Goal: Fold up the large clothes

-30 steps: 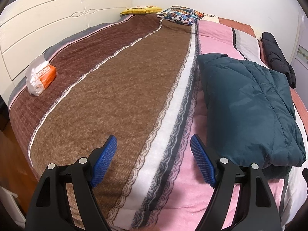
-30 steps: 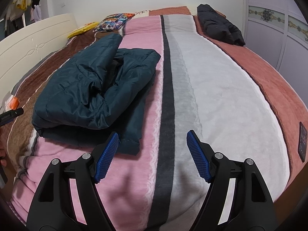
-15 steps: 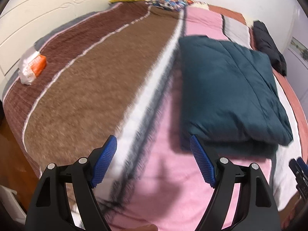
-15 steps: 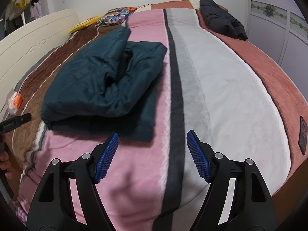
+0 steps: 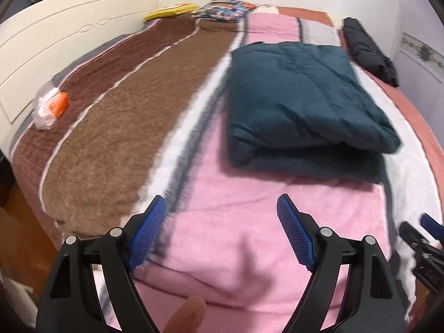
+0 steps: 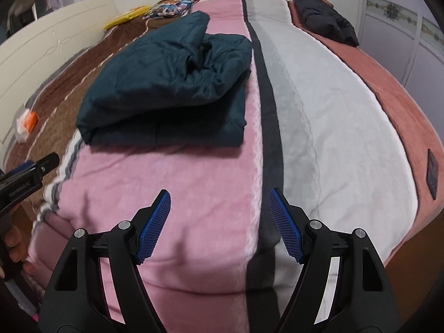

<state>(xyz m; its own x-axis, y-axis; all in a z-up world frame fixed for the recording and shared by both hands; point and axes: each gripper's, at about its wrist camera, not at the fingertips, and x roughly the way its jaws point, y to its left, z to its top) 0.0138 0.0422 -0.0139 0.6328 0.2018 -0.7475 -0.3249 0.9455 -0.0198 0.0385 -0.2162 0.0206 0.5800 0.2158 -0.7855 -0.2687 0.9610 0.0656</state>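
A dark teal padded jacket lies folded into a thick rectangle on the pink stripe of the bed cover; it also shows in the right wrist view. My left gripper is open and empty, above the near bed edge, short of the jacket. My right gripper is open and empty, over the pink and dark stripes, also short of the jacket. The right gripper shows at the right edge of the left wrist view, and the left gripper at the left edge of the right wrist view.
A black garment lies at the far right of the bed. A white and orange packet lies by the white headboard. A patterned pillow and a yellow item lie at the far end. A dark flat object lies at the right edge.
The left wrist view has swung right, bringing the folded jacket toward the centre. Both grippers have drawn back toward the near bed edge, staying open.
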